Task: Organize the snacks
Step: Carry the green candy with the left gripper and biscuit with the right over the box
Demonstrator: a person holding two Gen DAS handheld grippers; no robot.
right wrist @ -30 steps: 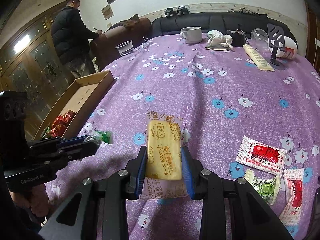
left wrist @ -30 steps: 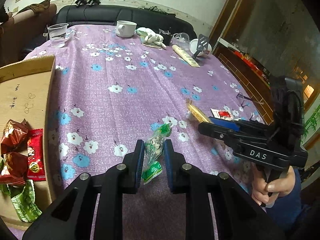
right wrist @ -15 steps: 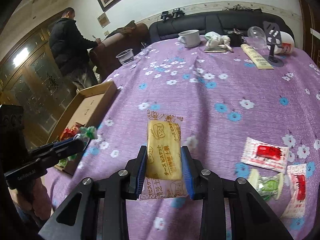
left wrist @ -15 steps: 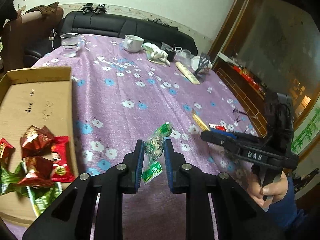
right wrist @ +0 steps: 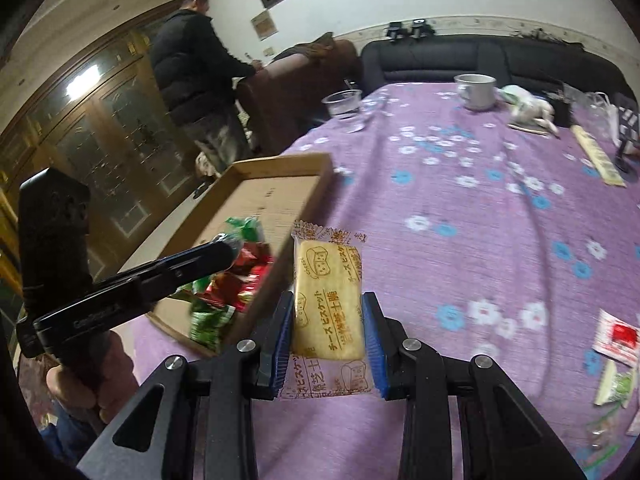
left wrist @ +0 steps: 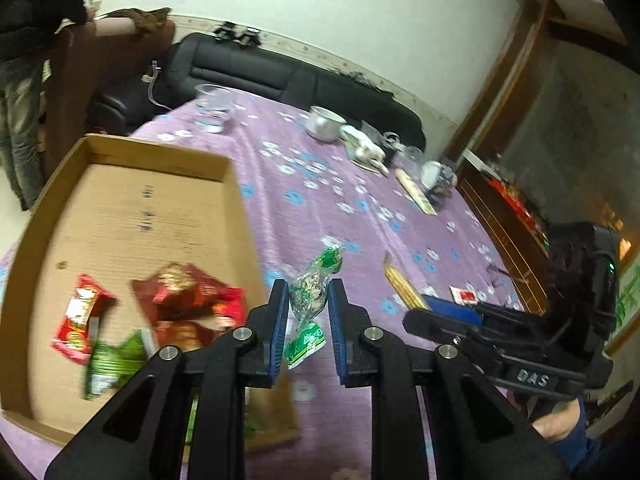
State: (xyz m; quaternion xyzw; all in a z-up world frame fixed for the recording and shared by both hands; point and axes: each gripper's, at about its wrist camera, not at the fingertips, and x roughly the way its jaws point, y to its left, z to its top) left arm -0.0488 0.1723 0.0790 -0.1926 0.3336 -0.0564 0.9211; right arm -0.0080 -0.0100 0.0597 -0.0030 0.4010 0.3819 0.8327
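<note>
Tongs grip both loads — left tongs (left wrist: 308, 312) a green twisted-end candy wrapper (left wrist: 312, 296), right tongs (right wrist: 329, 332) a yellow cheese-biscuit packet (right wrist: 327, 300); we release only past the shallow brown cardboard tray's (left wrist: 132, 216) right wall.

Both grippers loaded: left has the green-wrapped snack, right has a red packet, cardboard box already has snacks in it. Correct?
One error: the right gripper holds a yellow cheese biscuit pack, not a red packet, as the right wrist view shows. The left gripper does hold the green-wrapped snack, and the cardboard box already has snacks in it.
</note>
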